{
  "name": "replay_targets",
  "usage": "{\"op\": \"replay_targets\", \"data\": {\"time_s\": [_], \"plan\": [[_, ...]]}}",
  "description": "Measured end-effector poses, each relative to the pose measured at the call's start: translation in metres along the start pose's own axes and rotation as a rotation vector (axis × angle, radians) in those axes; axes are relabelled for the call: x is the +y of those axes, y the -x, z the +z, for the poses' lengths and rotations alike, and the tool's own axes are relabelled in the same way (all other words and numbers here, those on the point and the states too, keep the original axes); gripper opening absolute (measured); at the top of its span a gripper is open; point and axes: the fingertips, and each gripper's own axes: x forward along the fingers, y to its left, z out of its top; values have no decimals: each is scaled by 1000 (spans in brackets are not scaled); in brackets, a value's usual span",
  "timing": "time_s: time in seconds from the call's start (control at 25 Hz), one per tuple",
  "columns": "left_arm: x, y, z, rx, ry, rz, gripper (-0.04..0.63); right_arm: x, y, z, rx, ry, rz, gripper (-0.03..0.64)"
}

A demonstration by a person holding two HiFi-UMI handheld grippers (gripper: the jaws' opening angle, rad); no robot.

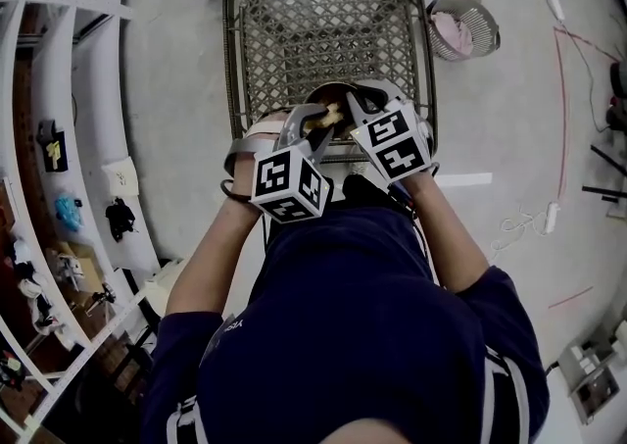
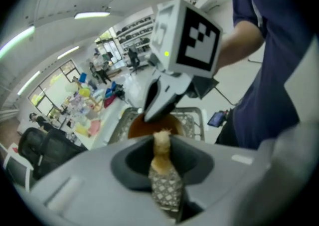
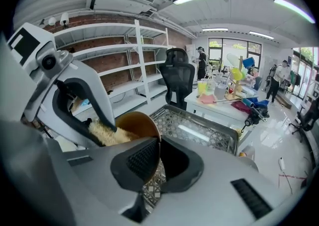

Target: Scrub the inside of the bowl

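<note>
A brown bowl (image 1: 331, 93) hangs tilted over the near edge of a wire basket (image 1: 233, 50). My right gripper (image 1: 359, 107) is shut on the bowl's rim; in the right gripper view the rim (image 3: 157, 142) runs between the two jaws of this gripper (image 3: 155, 159). My left gripper (image 1: 315, 128) is shut on a beige scrubber (image 1: 329, 118). In the left gripper view the scrubber (image 2: 161, 146) sticks out between the jaws of that gripper (image 2: 162, 156), toward the bowl (image 2: 144, 127). Seen from the right gripper, the scrubber (image 3: 105, 133) lies inside the bowl (image 3: 133, 124).
The wire basket (image 3: 199, 131) stands on a grey floor. A small round strainer (image 1: 462, 26) with something pink sits to its right. White shelving (image 1: 59, 138) runs along the left. Cables (image 1: 563, 109) lie on the floor at right. A black office chair (image 3: 179, 78) stands beyond.
</note>
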Motion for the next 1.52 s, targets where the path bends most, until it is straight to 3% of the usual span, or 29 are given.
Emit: {"op": "replay_targets", "data": {"time_s": [0.16, 0.44, 0.68, 0.96, 1.16, 1.52], "plan": [[-13, -4, 13, -52, 22, -75, 84, -1, 2, 5, -15, 0, 2, 14], [42, 35, 25, -183, 139, 76, 84, -7, 10, 11, -51, -30, 3, 12], [61, 74, 19, -292, 262, 150, 84, -17, 8, 3, -59, -91, 6, 12], [67, 107, 17, -534, 424, 207, 84, -40, 9, 0, -115, -222, -26, 12], [66, 110, 3, -555, 521, 205, 83, -49, 13, 8, -166, -256, -47, 12], [56, 107, -3, -555, 530, 173, 84, -38, 5, -5, -126, -269, -26, 12]]}}
